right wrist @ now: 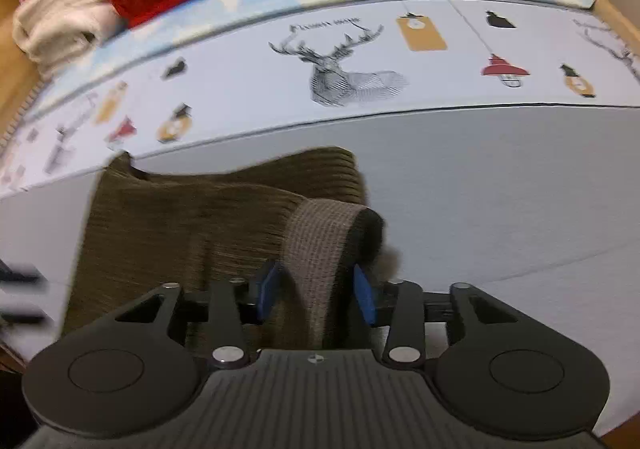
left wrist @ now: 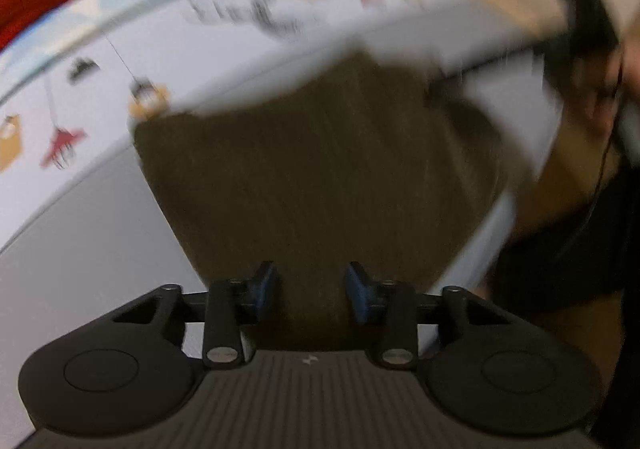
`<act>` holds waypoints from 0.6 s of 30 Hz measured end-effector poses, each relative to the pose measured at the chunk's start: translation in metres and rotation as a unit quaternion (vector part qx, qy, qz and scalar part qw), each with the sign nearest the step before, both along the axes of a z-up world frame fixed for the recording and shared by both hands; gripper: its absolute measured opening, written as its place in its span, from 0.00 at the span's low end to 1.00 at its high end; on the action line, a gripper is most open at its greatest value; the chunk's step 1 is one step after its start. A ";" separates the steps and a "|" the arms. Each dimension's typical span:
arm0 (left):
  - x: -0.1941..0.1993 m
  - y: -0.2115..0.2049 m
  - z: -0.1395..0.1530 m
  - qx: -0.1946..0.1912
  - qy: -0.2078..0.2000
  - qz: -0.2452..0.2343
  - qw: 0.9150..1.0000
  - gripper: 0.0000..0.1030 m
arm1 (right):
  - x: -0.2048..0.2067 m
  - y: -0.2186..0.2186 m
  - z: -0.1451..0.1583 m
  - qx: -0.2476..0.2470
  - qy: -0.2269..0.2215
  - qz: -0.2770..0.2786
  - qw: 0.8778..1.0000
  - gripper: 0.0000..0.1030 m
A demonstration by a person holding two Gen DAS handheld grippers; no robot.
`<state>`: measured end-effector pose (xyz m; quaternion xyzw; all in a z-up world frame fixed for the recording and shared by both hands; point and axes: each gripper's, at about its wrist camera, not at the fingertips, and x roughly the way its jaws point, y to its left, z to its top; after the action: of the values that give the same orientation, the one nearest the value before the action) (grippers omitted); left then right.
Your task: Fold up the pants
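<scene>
Both tongs, left [left wrist: 311, 291] and right [right wrist: 316, 291], are hanging spread over the pants [right wrist: 208, 225], pinching nothing; mid-fold, next regripping the upturned waistband [right wrist: 328, 237].

The left tongs [left wrist: 311, 291] are pointing steeply down, and their two blue pads [left wrist: 362, 295] are standing apart with a gap between them. The picture from this side is blurry. The right tongs [right wrist: 316, 295] are also tilting down. Their blue pads [right wrist: 365, 295] are sitting partway open, one at 9 o'clock and one at 3 o'clock, with cloth lying between them but not being squeezed.
</scene>
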<state>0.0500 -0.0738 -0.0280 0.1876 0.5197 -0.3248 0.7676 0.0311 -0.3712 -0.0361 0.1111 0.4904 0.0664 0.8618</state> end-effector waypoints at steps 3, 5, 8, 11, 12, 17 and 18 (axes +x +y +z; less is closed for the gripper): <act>-0.004 -0.007 -0.031 0.067 0.021 -0.024 0.997 0.41 | 0.000 0.008 -0.028 -0.032 0.056 0.028 0.998 0.67; 0.006 -0.005 -0.026 0.055 0.035 -0.011 0.998 0.40 | 0.003 0.006 -0.036 -0.028 0.067 0.023 0.997 0.76; 0.029 0.010 -0.003 0.000 0.008 0.055 0.998 0.44 | 0.005 -0.009 -0.039 0.019 0.065 -0.004 0.998 0.78; 0.055 0.026 0.014 -0.053 -0.020 0.139 0.989 0.53 | 0.005 -0.014 -0.040 0.038 0.055 -0.014 0.998 0.78; 0.061 0.030 0.016 -0.060 -0.029 0.165 0.984 0.62 | 0.006 -0.014 -0.040 0.037 0.050 -0.014 0.998 0.78; 0.095 0.048 -0.011 -0.071 0.020 0.269 0.960 0.83 | 0.017 -0.023 -0.053 0.063 0.059 -0.015 0.996 0.87; 0.101 0.049 -0.018 -0.076 0.038 0.277 0.957 0.83 | 0.019 -0.023 -0.056 0.069 0.063 -0.014 0.996 0.90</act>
<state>0.1509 -0.0247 -0.0464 -0.0358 0.5540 -0.1448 0.8191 0.0500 -0.3946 -0.0925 0.1807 0.5361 0.0806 0.8206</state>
